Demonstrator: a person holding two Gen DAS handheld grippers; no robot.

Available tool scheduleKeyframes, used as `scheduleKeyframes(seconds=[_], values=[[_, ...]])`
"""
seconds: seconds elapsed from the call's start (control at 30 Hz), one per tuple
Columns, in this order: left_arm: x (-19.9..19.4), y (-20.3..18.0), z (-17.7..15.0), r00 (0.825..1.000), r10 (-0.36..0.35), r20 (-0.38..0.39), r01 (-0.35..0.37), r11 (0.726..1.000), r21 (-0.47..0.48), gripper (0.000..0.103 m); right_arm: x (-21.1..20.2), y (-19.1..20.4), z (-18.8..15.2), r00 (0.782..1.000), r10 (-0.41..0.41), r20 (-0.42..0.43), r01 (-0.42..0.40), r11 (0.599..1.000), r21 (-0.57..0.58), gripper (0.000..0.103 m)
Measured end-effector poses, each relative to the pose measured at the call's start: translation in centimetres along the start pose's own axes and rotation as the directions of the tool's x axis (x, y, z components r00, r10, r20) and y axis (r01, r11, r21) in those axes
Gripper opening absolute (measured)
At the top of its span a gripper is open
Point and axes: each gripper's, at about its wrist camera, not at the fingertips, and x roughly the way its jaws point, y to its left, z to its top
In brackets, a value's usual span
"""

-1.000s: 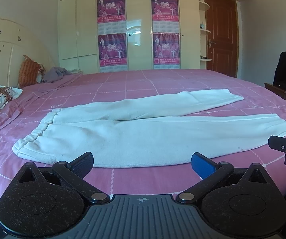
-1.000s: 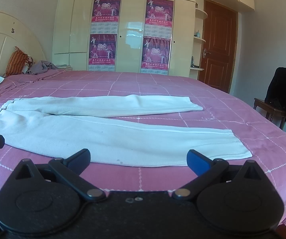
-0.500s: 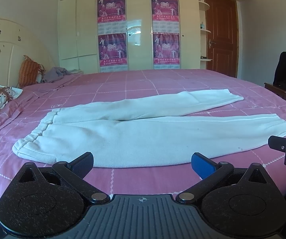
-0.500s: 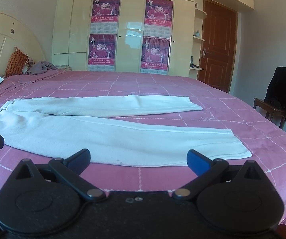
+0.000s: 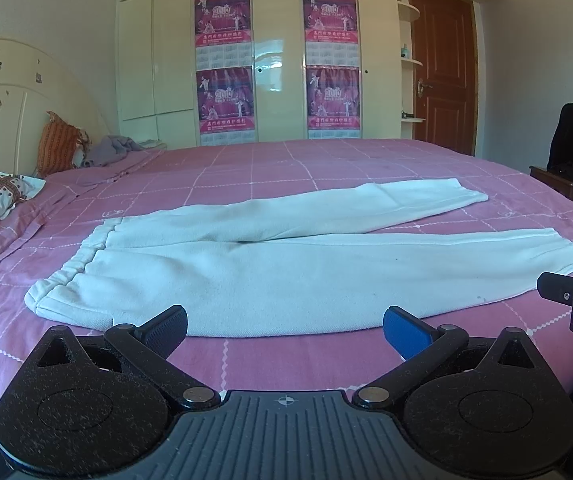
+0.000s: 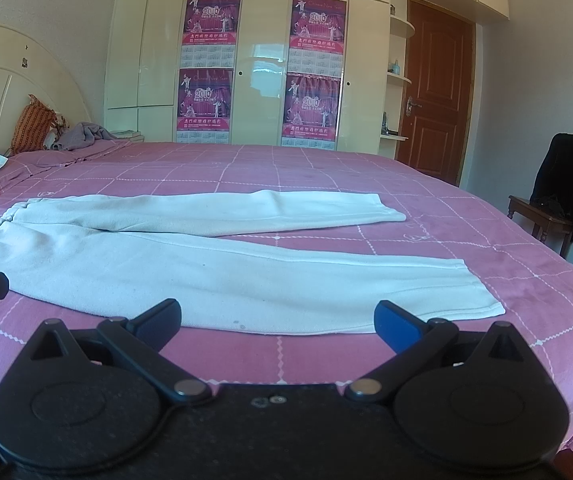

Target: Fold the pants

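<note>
Long white fleece pants [image 5: 270, 280] lie flat on pink grid-patterned bed [image 5: 326, 160], just beyond jaws of both tools, legs splayed apart. No fold made; whole task left, by look of it.

Left gripper [image 5: 284, 326]: jaws wide, holding nothing, short of near pant edge. Right gripper [image 6: 278, 318]: jaws wide, empty, near lower leg hem.

Left view shows elastic waistband [image 5: 66, 276] in full, beyond left jaw; right view cuts it off, but shows both cuffs [image 6: 482, 296] plainly beyond right jaw.
</note>
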Motion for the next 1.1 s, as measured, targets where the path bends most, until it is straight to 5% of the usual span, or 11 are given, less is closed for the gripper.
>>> scheduleKeyframes(seconds=[0.4,0.77,0.8,0.83,0.87,0.9,1.0,1.03,1.1], values=[[1.1,3.3,1.7,1.0,-0.03,-0.003,0.03,0.995,-0.097,0.103,0.6,-0.3,0.9,0.998,0.064,0.0,-0.064,0.998,0.012,0.103],[16.4,17.3,10.8,0.997,0.023,-0.067,-0.029,0.996,-0.086,0.103,12.4,1.3,11.4,0.969,0.248,-0.003,-0.248,0.968,-0.043,0.103],[18.4,19.1,11.4,0.996,0.022,-0.088,-0.03,0.995,-0.091,0.103,13.7,2.0,12.2,0.966,0.259,-0.011,-0.259,0.963,-0.074,0.101],[20.3,20.9,11.9,0.995,0.027,-0.1,-0.037,0.995,-0.098,0.09,15.2,2.7,13.0,0.957,0.289,-0.024,-0.29,0.952,-0.1,0.094],[22.2,22.5,12.4,0.991,0.037,-0.13,-0.049,0.995,-0.091,0.074,16.7,3.6,13.8,0.951,0.308,-0.035,-0.31,0.943,-0.122,0.086],[24.2,24.0,12.8,0.985,0.05,-0.166,-0.064,0.994,-0.083,0.048,18.6,4.6,14.7,0.945,0.323,-0.054,-0.327,0.934,-0.143,0.067],[29.6,28.7,13.2,0.974,0.027,-0.226,-0.053,0.993,-0.109,0.048,23.6,7.3,16.9,0.92,0.377,-0.11,-0.392,0.901,-0.186,0.053],[31.4,30.0,13.2,0.967,0.013,-0.253,-0.046,0.991,-0.126,0.058,25.1,8.2,17.5,0.914,0.386,-0.123,-0.404,0.893,-0.199,0.054],[34.5,31.8,12.8,0.955,-0.009,-0.296,-0.03,0.991,-0.127,0.062,28.3,9.9,18.6,0.891,0.426,-0.159,-0.452,0.863,-0.223,0.057]])
